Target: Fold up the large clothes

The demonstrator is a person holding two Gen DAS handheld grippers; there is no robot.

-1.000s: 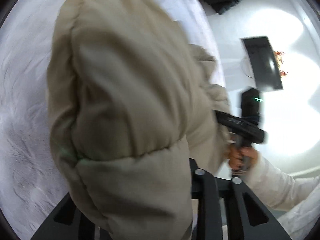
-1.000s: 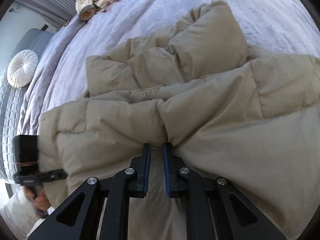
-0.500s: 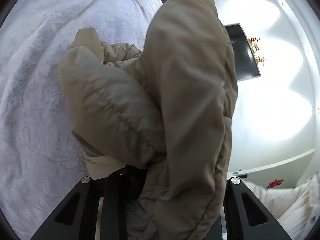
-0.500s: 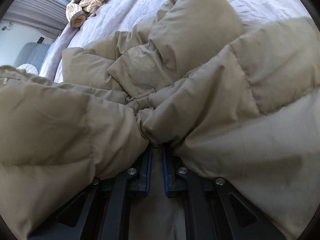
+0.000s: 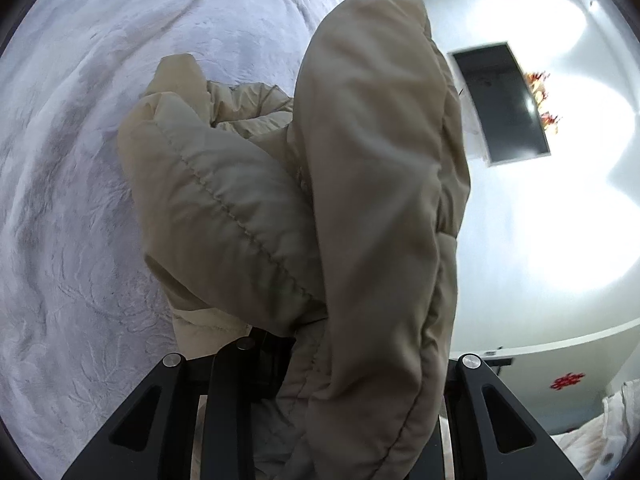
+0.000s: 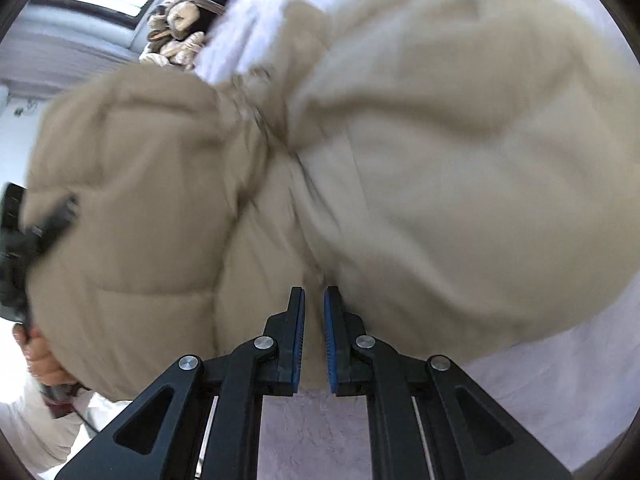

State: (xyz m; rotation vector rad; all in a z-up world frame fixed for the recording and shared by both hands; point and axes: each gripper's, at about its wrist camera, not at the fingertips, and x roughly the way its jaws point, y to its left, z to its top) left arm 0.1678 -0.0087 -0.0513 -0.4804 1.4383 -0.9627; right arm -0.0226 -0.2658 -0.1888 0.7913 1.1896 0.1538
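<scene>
A beige puffer jacket (image 5: 360, 200) hangs bunched over the bed, held by both grippers. My left gripper (image 5: 280, 344) is shut on a thick fold of it, and the padding drapes over and hides its fingertips. In the right wrist view the same jacket (image 6: 400, 140) fills most of the blurred picture. My right gripper (image 6: 314, 304) is shut on a thin edge of it, with beige cloth showing between the blue pads (image 6: 329, 320). At that view's left edge, the left gripper's black body (image 6: 24, 236) and a hand (image 6: 40, 356) sit against the jacket.
A pale lilac bedspread (image 5: 100, 160) lies under the jacket. Beside the bed is a white wall with a dark screen (image 5: 504, 100). A heap of tan and dark items (image 6: 176, 32) lies at the bed's far end. A white sleeve (image 6: 24, 432) is at lower left.
The left gripper has lifted its fold, so more bedspread shows beneath. The right gripper has swung sideways with its edge, bunching the jacket, and the left gripper now appears closer.
</scene>
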